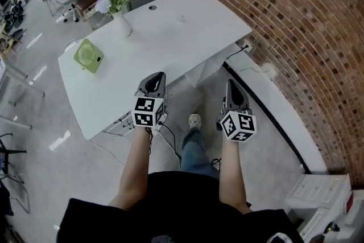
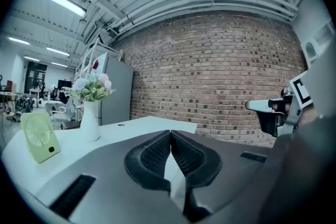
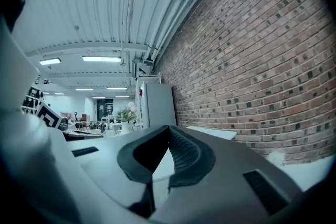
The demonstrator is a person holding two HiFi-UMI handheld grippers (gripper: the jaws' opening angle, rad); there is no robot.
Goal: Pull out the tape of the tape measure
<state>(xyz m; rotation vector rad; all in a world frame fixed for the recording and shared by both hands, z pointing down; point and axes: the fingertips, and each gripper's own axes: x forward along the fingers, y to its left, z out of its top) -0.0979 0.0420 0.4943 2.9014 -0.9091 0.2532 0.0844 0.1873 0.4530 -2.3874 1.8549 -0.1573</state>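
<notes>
The head camera looked steeply down from above the person's shoulders onto both forearms, the left gripper [image 1: 154,79], the right gripper [image 1: 232,85], the white table [image 1: 170,37] ahead and the brick wall [image 1: 284,20] at the right. The left gripper's camera sat close behind its own jaws, facing about level across the table toward the wall, with the green fan [image 2: 38,136] and the vase of flowers [image 2: 90,118] at its left and the right gripper at its right edge. The right gripper's camera faced level along the wall. All three views shared table, vase and wall; the head and left gripper views also shared the fan
</notes>
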